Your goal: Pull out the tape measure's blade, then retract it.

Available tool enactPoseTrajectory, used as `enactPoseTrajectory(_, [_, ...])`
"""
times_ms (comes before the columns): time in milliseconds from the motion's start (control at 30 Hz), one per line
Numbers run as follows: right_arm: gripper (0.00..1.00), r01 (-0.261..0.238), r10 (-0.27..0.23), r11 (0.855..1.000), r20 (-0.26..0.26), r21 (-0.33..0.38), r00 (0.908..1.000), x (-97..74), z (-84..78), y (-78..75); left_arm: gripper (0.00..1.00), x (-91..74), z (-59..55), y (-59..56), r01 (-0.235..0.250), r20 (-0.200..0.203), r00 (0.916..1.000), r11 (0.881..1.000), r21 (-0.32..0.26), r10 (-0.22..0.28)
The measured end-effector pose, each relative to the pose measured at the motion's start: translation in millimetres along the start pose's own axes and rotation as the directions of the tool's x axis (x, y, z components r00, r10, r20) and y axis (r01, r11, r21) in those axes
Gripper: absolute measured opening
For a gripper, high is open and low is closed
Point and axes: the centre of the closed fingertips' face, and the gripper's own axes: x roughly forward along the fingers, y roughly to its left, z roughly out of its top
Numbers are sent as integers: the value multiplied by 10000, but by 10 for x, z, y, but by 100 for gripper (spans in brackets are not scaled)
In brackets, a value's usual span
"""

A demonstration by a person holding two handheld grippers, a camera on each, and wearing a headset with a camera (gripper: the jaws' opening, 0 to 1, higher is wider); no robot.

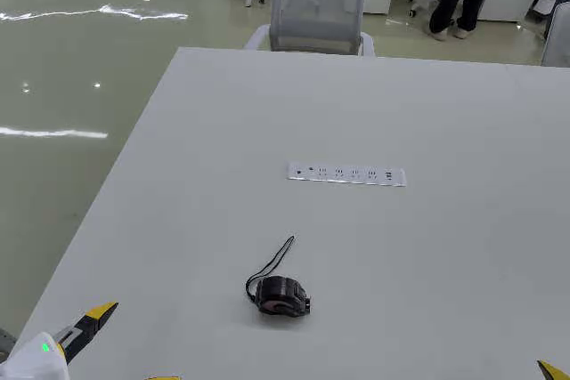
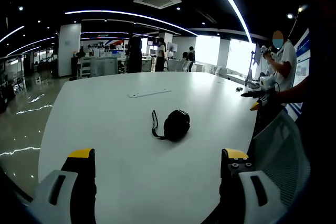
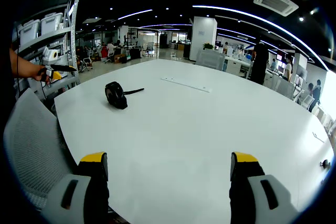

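Tape measure waiting on the desk, both tongs wide and empty

The black tape measure [image 1: 280, 296] lies untouched on the white desk [image 1: 445, 113], at about 7 o'clock from the power strip [image 1: 346, 174], its wrist strap [image 1: 272, 262] trailing toward 1 o'clock. Left tongs [image 2: 157, 154] and right tongs [image 3: 169, 157] hang short of it, jaws spread with nothing between them. The case looks hard, compact and fairly dense, probably slick on this smooth top, so one pair should clamp its flat sides firmly; the blade is likely thin, springy steel that snaps back, best taken by its end hook, which is too small to make out here
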Motion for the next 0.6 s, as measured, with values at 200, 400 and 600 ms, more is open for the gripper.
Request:
enactPoseTrajectory(200, [99, -224, 223, 9997, -15, -117, 9997, 65, 22, 44, 99, 82, 41, -21, 176, -101, 9998, 9997, 152, -175])
enactPoseTrajectory(400, [99, -384, 386, 9989, 69, -253, 9992, 152, 82, 88, 99, 181, 107, -35, 290, -29, 9996, 9993, 230, -290])
enactPoseTrajectory(600, [99, -659, 659, 9970, -27, -406, 9978, 237, 130, 145, 99, 299, 163, -66, 440, -7, 9990, 9985, 338, -440])
